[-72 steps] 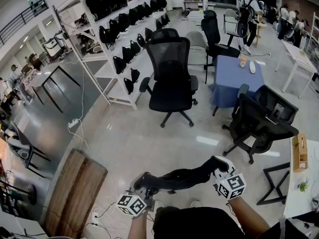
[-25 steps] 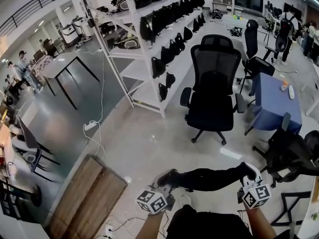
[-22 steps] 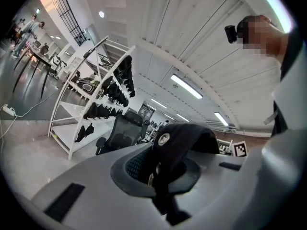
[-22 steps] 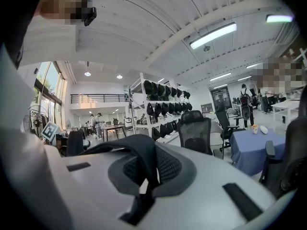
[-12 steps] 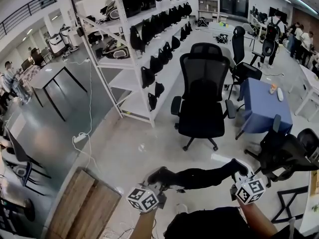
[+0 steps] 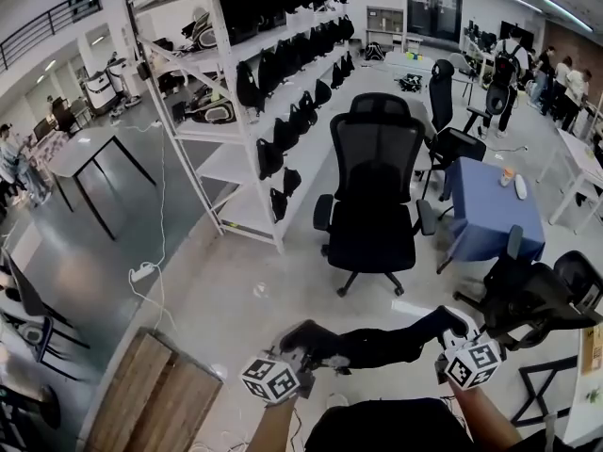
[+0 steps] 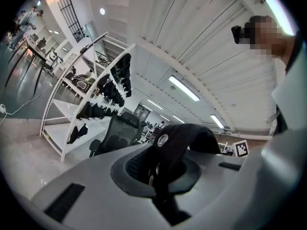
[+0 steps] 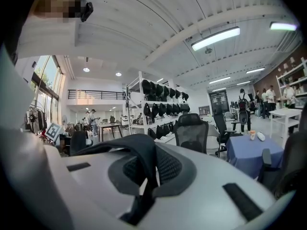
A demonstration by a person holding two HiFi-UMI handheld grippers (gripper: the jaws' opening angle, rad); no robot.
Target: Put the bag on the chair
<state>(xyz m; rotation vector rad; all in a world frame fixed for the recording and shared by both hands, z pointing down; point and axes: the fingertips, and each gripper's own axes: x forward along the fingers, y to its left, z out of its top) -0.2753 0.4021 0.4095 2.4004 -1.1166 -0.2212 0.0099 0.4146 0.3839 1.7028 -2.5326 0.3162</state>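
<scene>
A tall white shelving rack (image 6: 226, 111) loaded with black bags fills the left of a large workshop. Beside it, out on the pale floor, stands an empty black mesh chair (image 6: 374, 191) on castors, its seat facing the person. To its right is a table (image 6: 495, 217) draped in blue cloth. A wooden board (image 6: 151, 394) lies on the floor at lower left. Nearest the person, a long black bag (image 6: 382, 340) hangs level in the air, stretched between two hand-held grippers and well apart from the chair. The left gripper (image 6: 303, 351) has its jaws pinched tight on one end of the bag. The right gripper (image 6: 452, 332) has its jaws clamped on a strap at the other end.
</scene>
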